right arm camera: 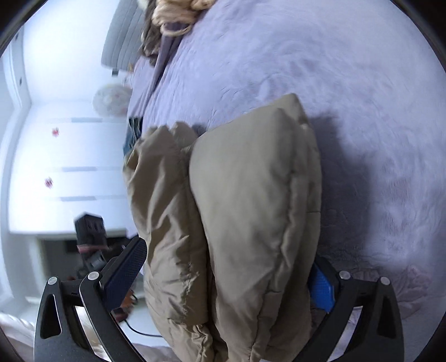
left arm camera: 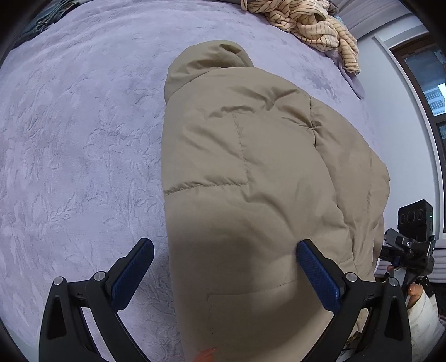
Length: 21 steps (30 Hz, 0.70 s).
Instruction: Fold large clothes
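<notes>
Khaki quilted puffer jacket [left arm camera: 251,172] lies lengthwise on the lavender bedspread [left arm camera: 83,139], hood far; both my grippers, left gripper [left arm camera: 223,256] and right gripper [right arm camera: 225,267], gape wide around it.

Bed [left arm camera: 83,139] spread with a lilac, leaf-embossed cover. Lying directly on it: a puffy beige jacket [left arm camera: 251,167], folded lengthwise, hood toward the far side; beyond that, at the far edge, a crumpled cream striped garment [left arm camera: 315,25].

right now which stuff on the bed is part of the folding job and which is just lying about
Part of the job:
- tan puffer jacket
- left gripper
- right gripper

Just lying about:
- striped cream garment
- lilac bedspread
</notes>
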Motion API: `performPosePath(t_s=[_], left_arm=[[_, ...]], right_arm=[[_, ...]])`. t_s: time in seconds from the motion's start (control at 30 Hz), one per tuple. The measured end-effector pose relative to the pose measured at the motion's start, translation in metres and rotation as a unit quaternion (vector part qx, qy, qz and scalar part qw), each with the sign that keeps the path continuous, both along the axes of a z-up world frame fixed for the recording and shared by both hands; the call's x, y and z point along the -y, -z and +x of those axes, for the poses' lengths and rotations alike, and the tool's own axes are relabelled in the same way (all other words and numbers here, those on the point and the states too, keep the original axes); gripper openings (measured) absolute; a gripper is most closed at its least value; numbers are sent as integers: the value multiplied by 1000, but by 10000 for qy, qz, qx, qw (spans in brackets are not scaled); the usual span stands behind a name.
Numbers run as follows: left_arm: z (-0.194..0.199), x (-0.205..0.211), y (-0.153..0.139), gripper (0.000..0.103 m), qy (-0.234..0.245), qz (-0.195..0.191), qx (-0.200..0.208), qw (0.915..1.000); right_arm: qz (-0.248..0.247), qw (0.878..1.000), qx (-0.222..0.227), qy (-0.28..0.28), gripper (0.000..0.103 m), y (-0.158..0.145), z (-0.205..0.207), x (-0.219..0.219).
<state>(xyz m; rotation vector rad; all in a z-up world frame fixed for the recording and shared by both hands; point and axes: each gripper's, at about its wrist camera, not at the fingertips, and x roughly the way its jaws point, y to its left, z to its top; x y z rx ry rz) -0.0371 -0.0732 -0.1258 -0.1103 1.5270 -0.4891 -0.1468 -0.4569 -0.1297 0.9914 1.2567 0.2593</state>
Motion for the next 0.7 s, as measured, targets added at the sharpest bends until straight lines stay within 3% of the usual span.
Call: performPosePath(t_s=[0.17, 0.4, 0.57, 0.7], left_arm=[[3, 13, 0, 103, 137, 119, 79, 9998], [10, 17, 4, 103, 271, 64, 95, 9996], [25, 3, 8, 103, 214, -496, 89, 9985], [43, -13, 32, 103, 21, -1140, -372, 9928]], right_arm=[[-648, 9946, -330, -747, 103, 8, 24, -28], [-554, 9936, -630, -760, 103, 31, 36, -32], [-437, 9936, -695, -771, 103, 35, 38, -31], [-337, 9941, -712, -752, 103, 37, 37, -24]])
